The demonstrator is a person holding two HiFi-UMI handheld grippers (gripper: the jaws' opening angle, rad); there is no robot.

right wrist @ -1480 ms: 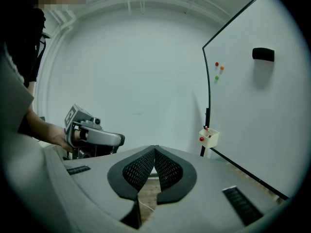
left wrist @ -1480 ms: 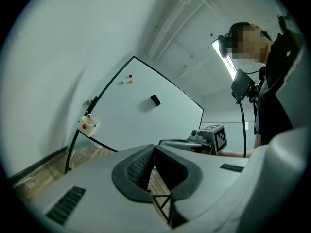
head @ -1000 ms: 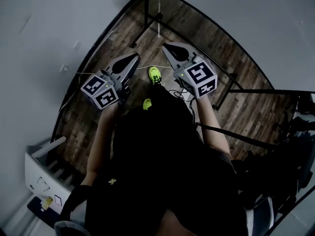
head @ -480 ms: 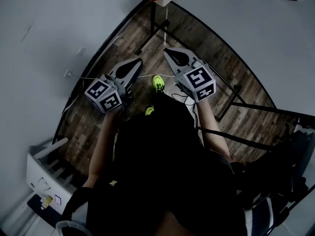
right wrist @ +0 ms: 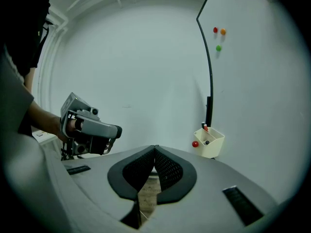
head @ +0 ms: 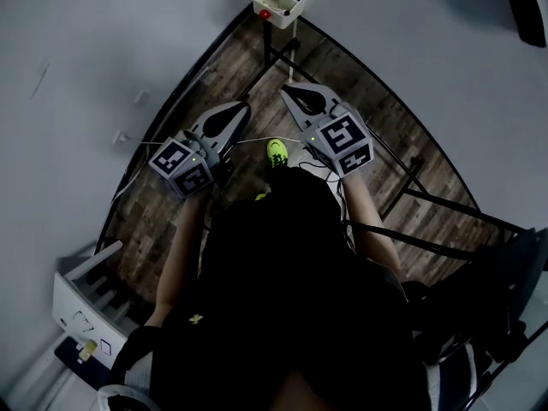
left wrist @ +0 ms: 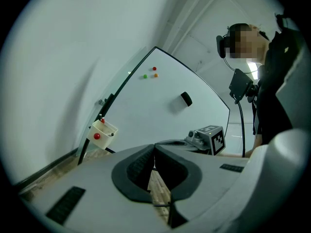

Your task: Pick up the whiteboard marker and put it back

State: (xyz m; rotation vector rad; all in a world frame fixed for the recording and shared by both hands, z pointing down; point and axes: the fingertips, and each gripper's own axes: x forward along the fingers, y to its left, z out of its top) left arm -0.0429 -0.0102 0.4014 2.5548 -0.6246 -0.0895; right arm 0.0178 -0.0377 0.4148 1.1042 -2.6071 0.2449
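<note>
**Head view.** The left claw [head: 244, 108] and right claw [head: 288, 90] sit side by side at centre frame over a wooden floor [head: 154, 221]. Both point toward the cream holder [head: 280, 0] at the top edge.

**Gripper views.** Each claw is pressed together, with nothing between its pads. The red-capped whiteboard marker [right wrist: 205, 127] stands in the holder, right of centre in the right gripper view. The holder is at the lower left edge of the whiteboard [left wrist: 170, 115], well apart from both claws.
</note>
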